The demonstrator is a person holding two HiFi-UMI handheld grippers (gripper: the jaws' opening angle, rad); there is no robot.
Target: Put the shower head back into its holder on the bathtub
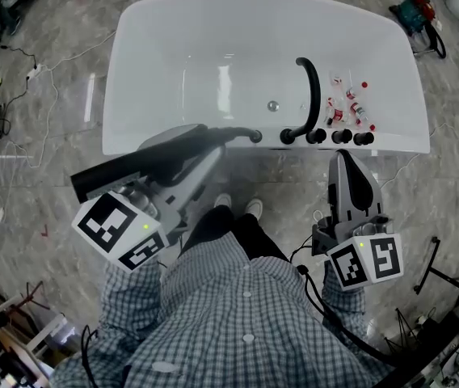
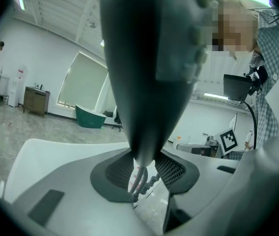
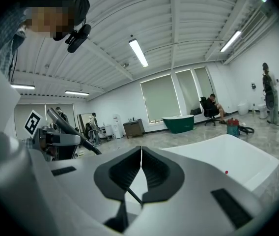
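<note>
In the head view my left gripper (image 1: 201, 153) is shut on the black shower head (image 1: 132, 168). The shower head lies slanted, its thin end (image 1: 254, 136) at the near rim of the white bathtub (image 1: 173, 71), just left of the black faucet spout (image 1: 310, 95) and the row of black knobs (image 1: 341, 137). In the left gripper view the dark shower head (image 2: 144, 73) rises out of the clamped jaws and fills the middle. My right gripper (image 1: 349, 172) hovers before the rim near the knobs, shut and empty; its pads (image 3: 149, 173) meet edge to edge.
Small red-and-white bottles (image 1: 351, 103) lie in the tub beside the spout, and a drain (image 1: 272, 105) sits mid-tub. Cables (image 1: 19, 95) trail over the marble floor at left. My shoes (image 1: 237, 207) stand close to the tub. Stands and gear crowd the right floor edge (image 1: 448, 273).
</note>
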